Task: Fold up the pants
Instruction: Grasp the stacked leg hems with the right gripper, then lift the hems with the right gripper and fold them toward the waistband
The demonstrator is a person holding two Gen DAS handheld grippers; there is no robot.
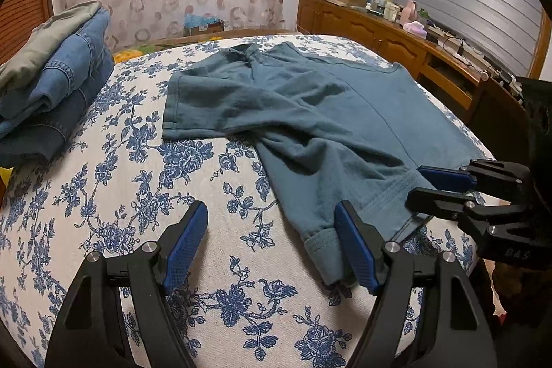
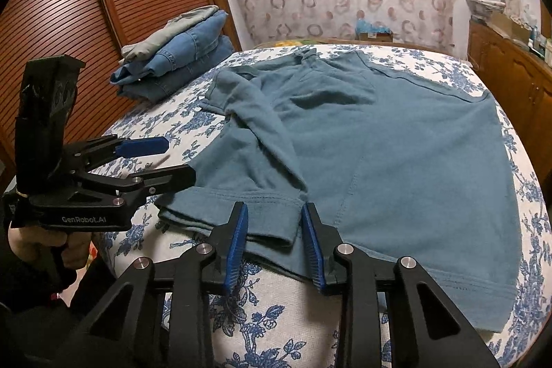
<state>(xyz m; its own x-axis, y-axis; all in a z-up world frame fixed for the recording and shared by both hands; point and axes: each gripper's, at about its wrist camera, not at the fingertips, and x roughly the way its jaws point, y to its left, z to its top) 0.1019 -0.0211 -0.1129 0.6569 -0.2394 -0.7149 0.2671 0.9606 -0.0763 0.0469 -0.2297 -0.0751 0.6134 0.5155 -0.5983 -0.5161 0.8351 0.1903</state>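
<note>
Your left gripper (image 1: 270, 244) is released, its blue pads wide apart over the floral bedspread (image 1: 120, 195), the right-hand pad just touching the near cuff of the teal pants (image 1: 310, 133). Your right gripper (image 2: 274, 242) is also spread, its fingers straddling a folded hem at the garment's near edge without clamping it. The pants lie crumpled across the middle of the bed, one leg bunched toward the left. A stack of folded denim (image 1: 58, 81) sits at the far left corner.
</note>
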